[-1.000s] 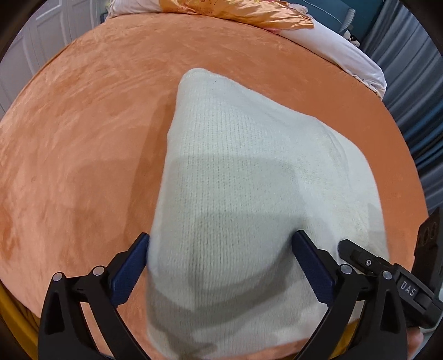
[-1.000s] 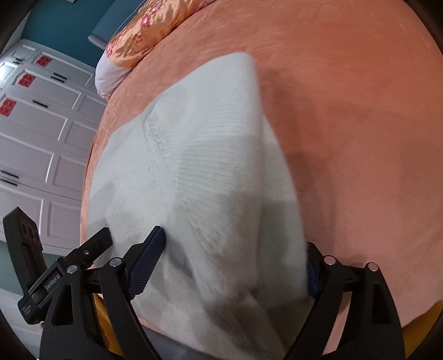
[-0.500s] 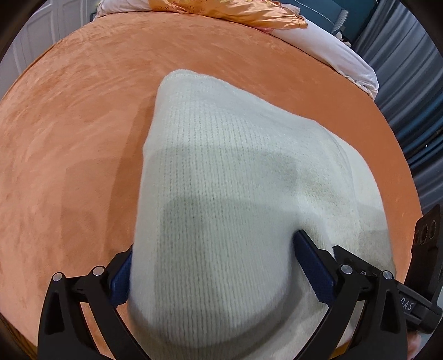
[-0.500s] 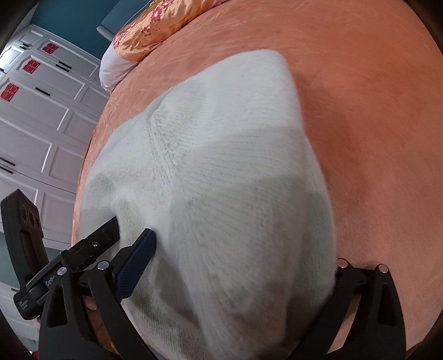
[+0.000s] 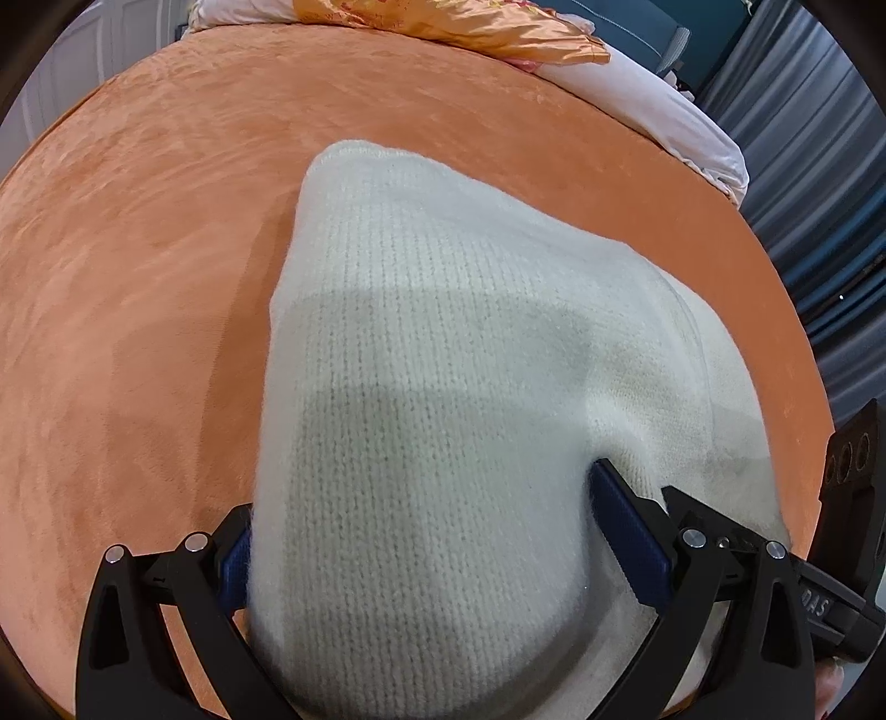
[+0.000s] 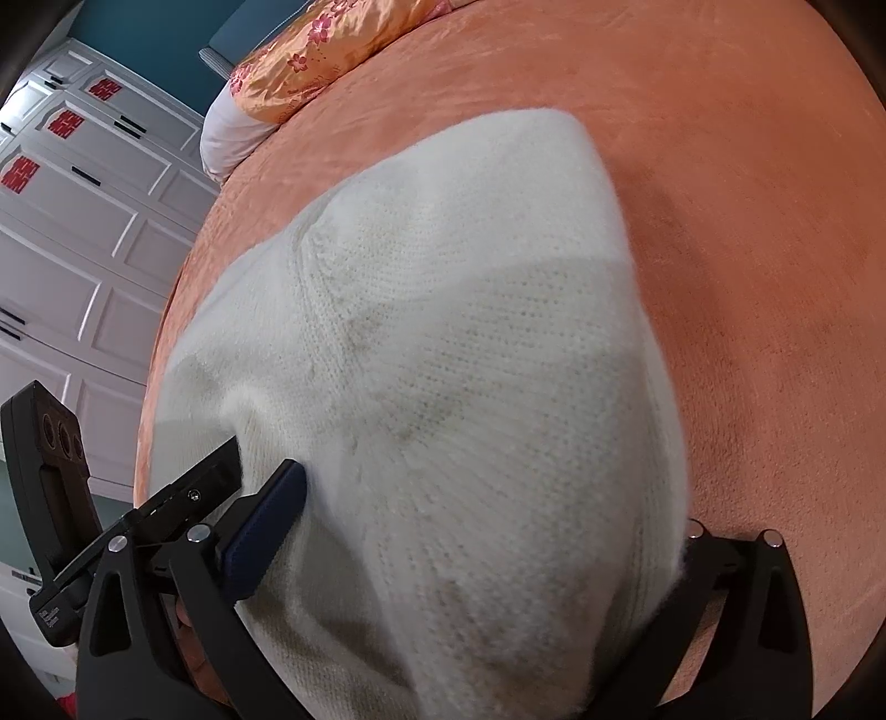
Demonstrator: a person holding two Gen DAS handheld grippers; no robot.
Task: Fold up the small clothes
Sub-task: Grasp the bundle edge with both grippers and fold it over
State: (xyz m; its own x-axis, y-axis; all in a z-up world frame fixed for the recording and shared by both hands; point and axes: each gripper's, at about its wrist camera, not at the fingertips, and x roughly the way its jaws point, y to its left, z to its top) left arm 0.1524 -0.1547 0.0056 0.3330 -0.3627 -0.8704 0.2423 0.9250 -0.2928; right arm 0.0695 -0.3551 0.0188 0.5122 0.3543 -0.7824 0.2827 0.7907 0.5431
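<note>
The left tool (image 5: 421,498) stands spread wide, and the cream sweater (image 5: 443,343) fills the whole gap between its 2 fingers; the blue pad (image 5: 628,540) at 4 o'clock dents the knit, while the pad at 8 o'clock is half buried under fuzzy wool, so this tool pinches a thick bundle of the garment; the right tool (image 6: 493,498) is spread almost as wide and its jaws have just been closing, with the same sweater between them; its blue pad (image 6: 266,526) at 8 o'clock presses into the side of the knit, and the opposite pad at 4 o'clock is hidden under the cloth; in each wrist view the other tool's black body shows just beside the near pad, close at the edge of the garment; the sweater is a soft, chunky knit with visible rows of stitches and a raised seam, doubled into a rounded, tapering mound whose far end, toward 12 o'clock, rests on the bed (image 5: 138,277); the bed wears a plush orange cover with a brushed, mottled nap; a shiny orange floral pillow (image 6: 310,50) lies at 11 o'clock beside panelled white wardrobe doors (image 6: 83,249).
</note>
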